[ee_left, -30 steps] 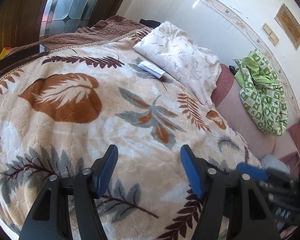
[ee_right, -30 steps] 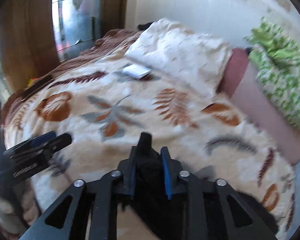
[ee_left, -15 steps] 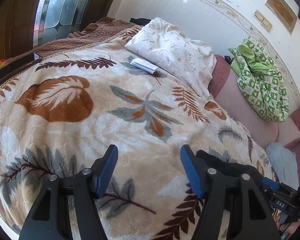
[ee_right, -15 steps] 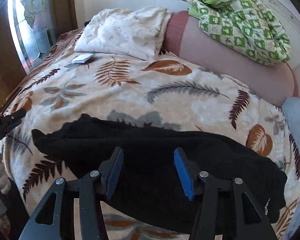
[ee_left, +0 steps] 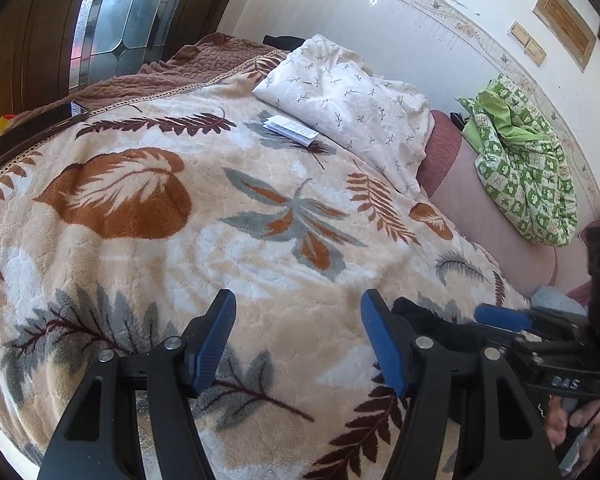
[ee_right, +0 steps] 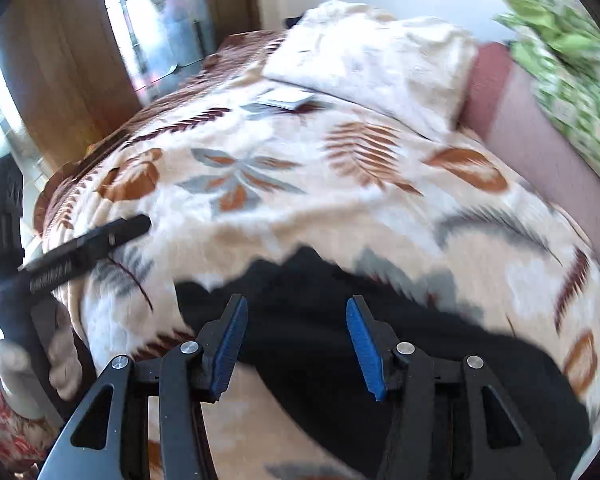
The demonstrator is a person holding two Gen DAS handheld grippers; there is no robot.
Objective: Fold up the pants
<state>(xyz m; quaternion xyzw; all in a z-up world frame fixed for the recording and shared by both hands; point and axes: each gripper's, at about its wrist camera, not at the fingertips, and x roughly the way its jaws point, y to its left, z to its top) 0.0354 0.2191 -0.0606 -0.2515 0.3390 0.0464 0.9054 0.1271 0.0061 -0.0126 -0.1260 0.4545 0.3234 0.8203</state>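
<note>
Black pants (ee_right: 308, 300) lie in a loose heap on the leaf-patterned blanket (ee_right: 340, 208), near the bed's front edge. My right gripper (ee_right: 296, 332) is open and empty, its blue pads just above the pants. In the left wrist view my left gripper (ee_left: 298, 336) is open and empty over bare blanket (ee_left: 260, 264); a corner of the pants (ee_left: 420, 316) shows beside its right finger. The right gripper (ee_left: 504, 318) also shows there at the right edge. The left gripper's finger (ee_right: 88, 244) shows at the left of the right wrist view.
A white pillow (ee_left: 348, 96) and a small folded paper (ee_left: 290, 130) lie at the head of the bed. A green patterned quilt (ee_left: 524, 168) sits on a pink bolster (ee_left: 484, 216) by the wall. A stained-glass window (ee_left: 124, 20) is at the left.
My right gripper opened and let go of the pants, which now lie spread on the blanket. It then swung left. My left gripper stayed open and hardly moved.
</note>
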